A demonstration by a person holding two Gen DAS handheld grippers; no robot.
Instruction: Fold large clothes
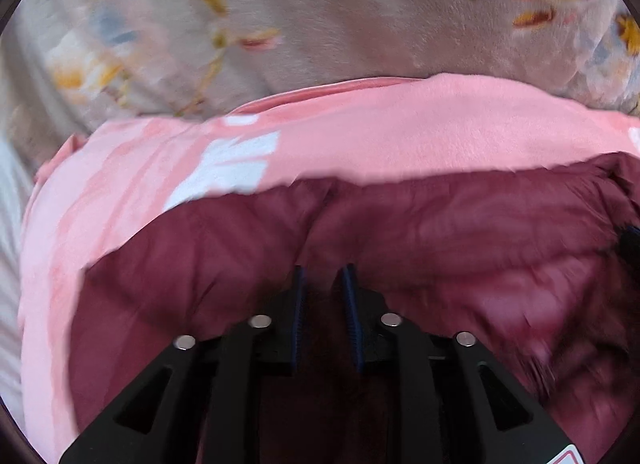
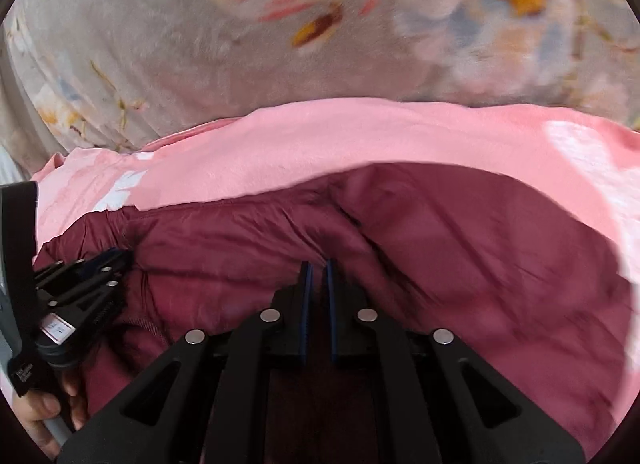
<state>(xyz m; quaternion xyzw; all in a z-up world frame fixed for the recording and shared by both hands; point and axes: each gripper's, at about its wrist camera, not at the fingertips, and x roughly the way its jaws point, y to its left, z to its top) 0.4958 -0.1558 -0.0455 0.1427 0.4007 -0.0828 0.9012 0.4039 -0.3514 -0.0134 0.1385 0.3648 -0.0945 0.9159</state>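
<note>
A dark red padded jacket (image 1: 460, 232) lies on a pink blanket (image 1: 360, 136) with white patches. My left gripper (image 1: 323, 276) is shut on a fold of the jacket at its near edge. In the right wrist view the jacket (image 2: 440, 232) fills the lower half, and my right gripper (image 2: 318, 270) is shut on jacket fabric too. The left gripper (image 2: 120, 258) shows at the left of that view, its tips pinching the jacket's left part, with the person's hand (image 2: 44, 412) below it. Both views are blurred.
A grey plush cover with flower prints (image 1: 320, 16) lies beyond the pink blanket, also in the right wrist view (image 2: 240, 44). The pink blanket (image 2: 360, 140) reaches round the jacket on the left and right.
</note>
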